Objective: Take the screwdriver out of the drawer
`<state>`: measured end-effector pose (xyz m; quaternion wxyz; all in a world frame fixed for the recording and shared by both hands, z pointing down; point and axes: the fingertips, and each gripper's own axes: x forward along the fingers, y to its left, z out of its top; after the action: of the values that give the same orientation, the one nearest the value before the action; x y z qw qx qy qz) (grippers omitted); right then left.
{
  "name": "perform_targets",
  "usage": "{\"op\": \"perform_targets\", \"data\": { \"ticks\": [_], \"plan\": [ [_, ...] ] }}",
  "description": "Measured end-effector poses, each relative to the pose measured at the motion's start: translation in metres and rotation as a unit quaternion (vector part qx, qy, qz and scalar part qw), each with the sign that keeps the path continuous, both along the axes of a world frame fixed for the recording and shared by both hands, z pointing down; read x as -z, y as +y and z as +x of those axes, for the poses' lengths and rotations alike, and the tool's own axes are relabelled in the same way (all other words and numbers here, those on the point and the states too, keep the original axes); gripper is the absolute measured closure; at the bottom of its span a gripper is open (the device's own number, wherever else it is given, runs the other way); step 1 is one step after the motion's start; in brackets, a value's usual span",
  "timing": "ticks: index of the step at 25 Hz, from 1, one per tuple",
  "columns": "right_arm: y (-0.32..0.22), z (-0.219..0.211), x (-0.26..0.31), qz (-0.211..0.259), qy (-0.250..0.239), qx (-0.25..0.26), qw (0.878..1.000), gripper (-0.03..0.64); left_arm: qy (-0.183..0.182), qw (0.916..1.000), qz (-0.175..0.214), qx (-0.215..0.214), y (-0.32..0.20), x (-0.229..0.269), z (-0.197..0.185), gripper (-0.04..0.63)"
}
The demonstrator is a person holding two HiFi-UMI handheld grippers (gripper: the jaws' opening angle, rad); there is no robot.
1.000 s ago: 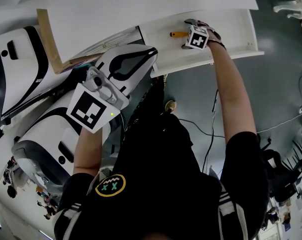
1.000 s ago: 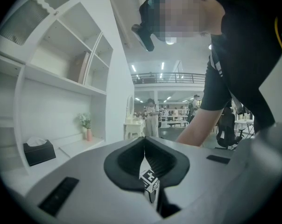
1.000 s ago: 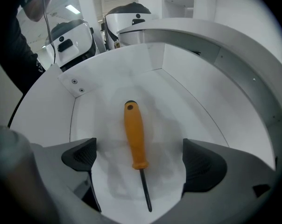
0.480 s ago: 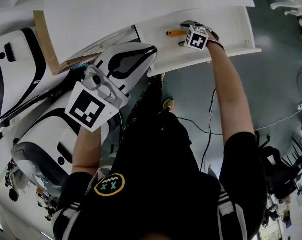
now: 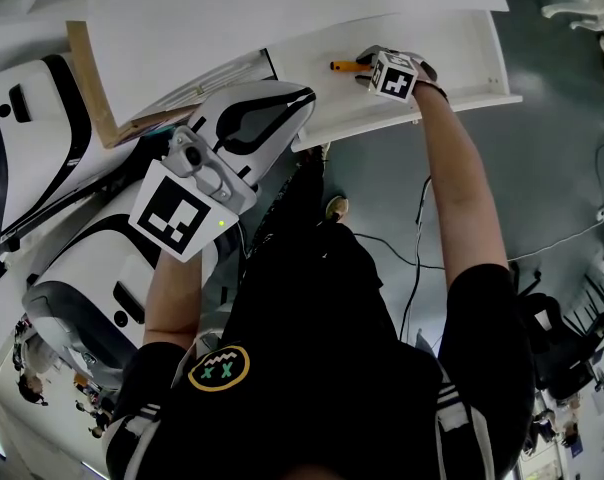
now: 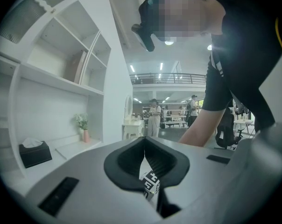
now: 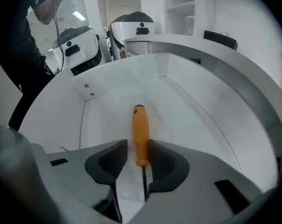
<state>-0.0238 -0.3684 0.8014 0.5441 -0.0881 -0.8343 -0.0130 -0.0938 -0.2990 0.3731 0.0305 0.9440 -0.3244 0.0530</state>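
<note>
Orange screwdriver (image 7: 140,129) lies in the drawer (image 7: 192,120) between our right gripper's (image 7: 137,147) jaws; we've just been closing them, not quite clamped yet

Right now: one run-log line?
right claw: just been closing, orange-handled screwdriver between jaws | white drawer: open, screwdriver lying inside | left claw: shut

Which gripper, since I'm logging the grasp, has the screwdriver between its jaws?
The right gripper: it points down into the drawer, its jaws have just been closing around the orange-handled screwdriver. The left gripper, outside it, holds nothing.
</note>
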Motion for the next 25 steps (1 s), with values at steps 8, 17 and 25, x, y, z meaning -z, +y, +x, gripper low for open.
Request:
{"op": "perform_targets", "data": {
  "ticks": [8, 17, 25],
  "plan": [
    [0.006, 0.000, 0.000, 0.008, -0.002, -0.003, 1.000, 0.515, 0.000, 1.0000, 0.003, -0.003, 0.001, 0.004, 0.012, 0.575],
    [-0.004, 0.001, 0.022, 0.038, -0.024, -0.019, 0.999, 0.517, -0.004, 0.9999, 0.005, -0.010, 0.006, 0.005, 0.027, 0.575],
    [-0.004, 0.010, 0.067, 0.068, -0.057, -0.036, 0.995, 0.517, -0.001, 1.0000, 0.007, -0.001, 0.006, 0.008, 0.033, 0.575]
  ]
}}
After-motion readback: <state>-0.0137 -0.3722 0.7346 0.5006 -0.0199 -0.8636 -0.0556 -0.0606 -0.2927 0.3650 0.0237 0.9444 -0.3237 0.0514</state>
